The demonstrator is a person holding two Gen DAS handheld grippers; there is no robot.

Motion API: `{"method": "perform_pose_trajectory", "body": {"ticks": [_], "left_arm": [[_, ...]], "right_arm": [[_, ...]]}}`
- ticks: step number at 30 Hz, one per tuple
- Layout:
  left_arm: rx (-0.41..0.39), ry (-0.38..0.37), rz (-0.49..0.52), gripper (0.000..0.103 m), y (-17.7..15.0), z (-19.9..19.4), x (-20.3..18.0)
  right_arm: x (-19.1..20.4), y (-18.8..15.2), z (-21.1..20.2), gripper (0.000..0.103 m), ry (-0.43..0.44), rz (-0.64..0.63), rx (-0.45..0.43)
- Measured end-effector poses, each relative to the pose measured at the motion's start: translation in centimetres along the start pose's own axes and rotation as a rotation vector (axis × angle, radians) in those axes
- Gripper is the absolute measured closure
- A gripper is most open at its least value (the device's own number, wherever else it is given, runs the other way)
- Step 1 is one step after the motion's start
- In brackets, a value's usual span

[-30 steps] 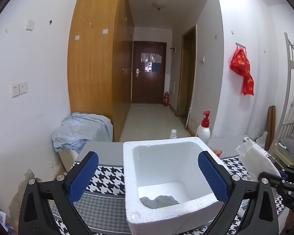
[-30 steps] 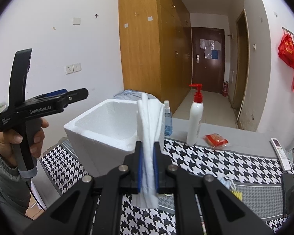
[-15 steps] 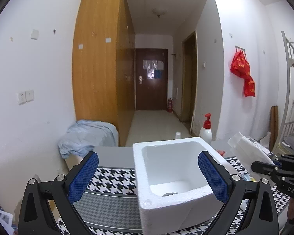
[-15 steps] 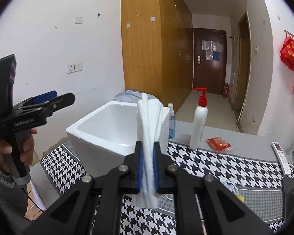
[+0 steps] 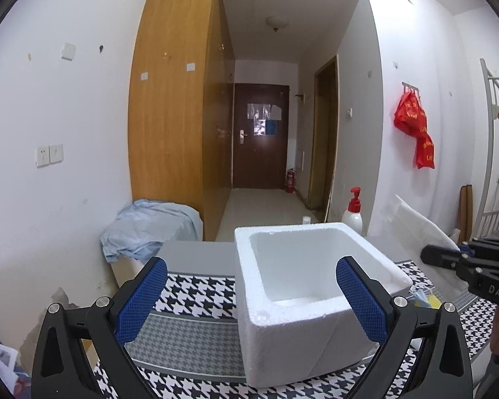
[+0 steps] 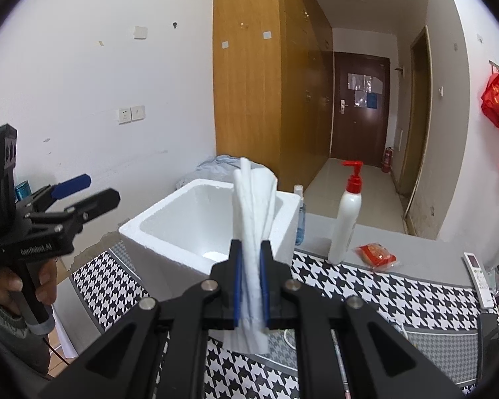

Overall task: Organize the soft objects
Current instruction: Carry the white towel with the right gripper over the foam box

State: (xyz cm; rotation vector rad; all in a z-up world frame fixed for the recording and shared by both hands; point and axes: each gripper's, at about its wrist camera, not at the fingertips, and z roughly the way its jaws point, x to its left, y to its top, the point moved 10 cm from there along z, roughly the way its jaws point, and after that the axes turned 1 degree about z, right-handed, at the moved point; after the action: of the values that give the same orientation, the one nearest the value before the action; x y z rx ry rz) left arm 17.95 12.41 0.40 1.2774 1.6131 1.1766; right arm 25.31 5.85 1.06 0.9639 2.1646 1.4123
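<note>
A white foam box point(image 5: 282, 329) stands open-topped on the houndstooth table cover, and only its pale floor shows inside. My left gripper point(image 5: 251, 299) is open just in front of it, with its blue pads point(image 5: 143, 299) wide apart and nothing between them. From the right wrist view the same left gripper point(image 6: 93, 189) hangs left of the box point(image 6: 156, 229), held by a hand. My right gripper point(image 6: 249, 252) is shut on a folded white cloth point(image 6: 254, 196) that stands upright between the pads, near the box's right side. The right gripper point(image 5: 430, 254) also shows at the far right of the left wrist view.
A white pump bottle with a red top point(image 6: 346, 229), a small spray bottle point(image 6: 299, 219), a red packet point(image 6: 376, 256) and a remote point(image 6: 479, 276) lie behind and right of the box. A pale blue fabric heap point(image 5: 149, 226) sits by the wooden wardrobe point(image 5: 176, 116).
My left gripper has drawn back and sunk a little, so the box looks farther off and the grey item on its floor has dropped out of sight. My right gripper stays put, still clamping the cloth.
</note>
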Motion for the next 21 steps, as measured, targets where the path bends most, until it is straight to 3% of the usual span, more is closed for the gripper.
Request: {"method": "perform_pose_trajectory", "body": {"ticks": [21], "left_arm": [[-0.038,0.033,-0.002,0.001,-2.1,-1.3,1.4]], "right_arm": [[1.4,1.6,1.7,0.09,-0.002,-0.014,0.021]]}}
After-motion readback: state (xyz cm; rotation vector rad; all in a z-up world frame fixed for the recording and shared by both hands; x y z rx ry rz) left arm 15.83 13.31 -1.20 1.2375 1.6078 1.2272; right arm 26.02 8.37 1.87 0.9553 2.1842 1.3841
